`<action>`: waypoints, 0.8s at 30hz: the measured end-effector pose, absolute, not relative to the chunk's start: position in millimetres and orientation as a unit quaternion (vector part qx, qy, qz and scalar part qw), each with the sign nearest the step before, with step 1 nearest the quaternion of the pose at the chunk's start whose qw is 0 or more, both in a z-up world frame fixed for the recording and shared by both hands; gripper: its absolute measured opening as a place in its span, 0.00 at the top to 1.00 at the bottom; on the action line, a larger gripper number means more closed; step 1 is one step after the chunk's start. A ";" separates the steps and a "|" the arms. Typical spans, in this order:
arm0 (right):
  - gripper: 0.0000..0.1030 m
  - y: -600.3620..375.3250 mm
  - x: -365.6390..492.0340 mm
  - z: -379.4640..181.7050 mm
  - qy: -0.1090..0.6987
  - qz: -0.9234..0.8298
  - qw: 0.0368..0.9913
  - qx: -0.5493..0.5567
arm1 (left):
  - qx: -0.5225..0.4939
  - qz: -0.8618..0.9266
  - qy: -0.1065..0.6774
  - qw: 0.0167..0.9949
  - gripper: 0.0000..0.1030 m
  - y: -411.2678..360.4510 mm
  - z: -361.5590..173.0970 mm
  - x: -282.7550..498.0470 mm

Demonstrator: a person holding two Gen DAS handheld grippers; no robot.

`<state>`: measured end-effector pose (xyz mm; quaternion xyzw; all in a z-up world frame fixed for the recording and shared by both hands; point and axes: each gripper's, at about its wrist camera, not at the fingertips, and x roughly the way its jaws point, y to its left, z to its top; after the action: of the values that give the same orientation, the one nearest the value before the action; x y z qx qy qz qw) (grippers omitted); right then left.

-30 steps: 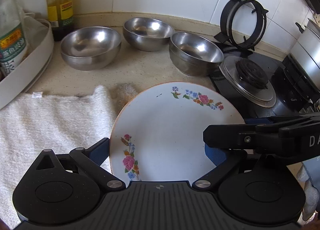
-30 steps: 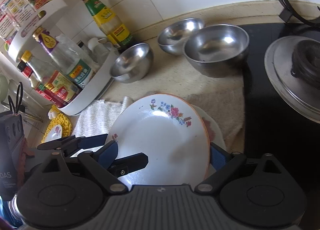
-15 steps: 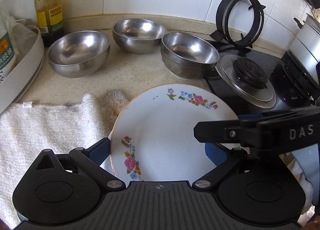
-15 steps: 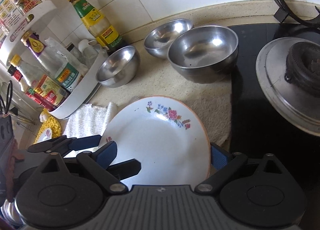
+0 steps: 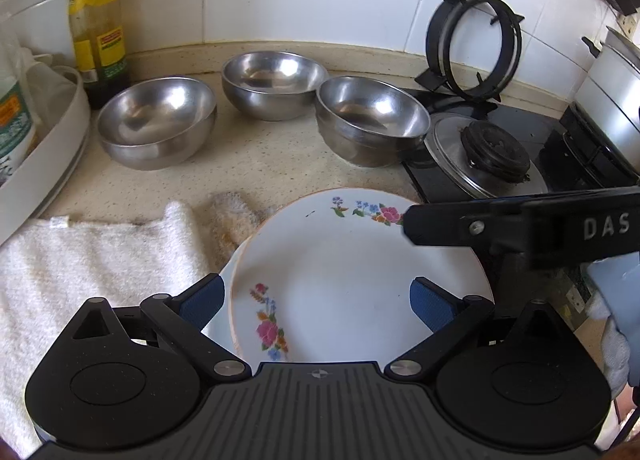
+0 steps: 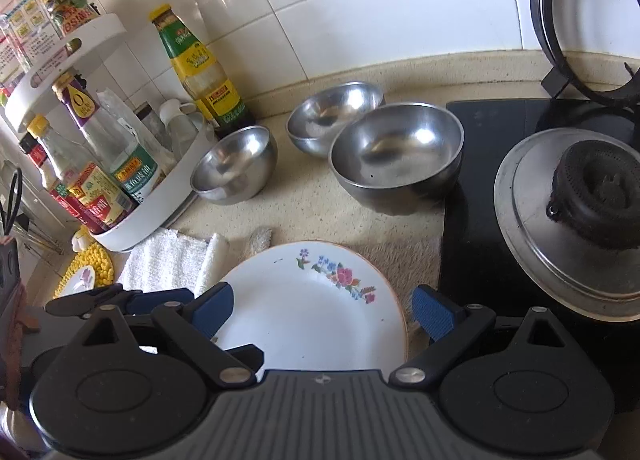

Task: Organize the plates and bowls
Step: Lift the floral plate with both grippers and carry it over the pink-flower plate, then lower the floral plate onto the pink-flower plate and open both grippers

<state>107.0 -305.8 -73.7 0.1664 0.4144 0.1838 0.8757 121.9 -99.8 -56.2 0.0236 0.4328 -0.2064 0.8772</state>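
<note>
A white plate with flower prints lies flat on a second white plate whose rim peeks out at its left. My left gripper is open, its blue pads straddling the near part of the top plate. My right gripper is open too, with the plate between its pads and a small gap on the right. One of the right gripper's fingers reaches over the plate's right edge. Three steel bowls stand upright behind the plates.
A white towel lies under and left of the plates. A white turntable rack of bottles and a sauce bottle stand at the left. The gas hob burner, a pan support leaning on the wall and a pot fill the right.
The flowered plate has come down from a tilt to lie flat on the lower plate. Both grippers have drawn back a little, and the right gripper's finger sits higher over the plate's right edge.
</note>
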 end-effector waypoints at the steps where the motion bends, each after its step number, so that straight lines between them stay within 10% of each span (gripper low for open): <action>1: 0.05 -306.3 105.5 -72.7 0.413 0.185 0.876 0.166 | 0.021 -0.203 0.432 0.879 0.02 -96.5 -55.0 119.8; 24: 0.00 -286.7 101.4 -110.7 0.436 0.230 0.855 0.157 | -0.001 -0.146 0.466 0.873 0.01 -80.1 -70.4 69.4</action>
<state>101.4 -286.7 -110.7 0.1572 0.4365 0.2301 0.8555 69.4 -80.1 -70.4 -0.0010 0.4663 -0.1458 0.8726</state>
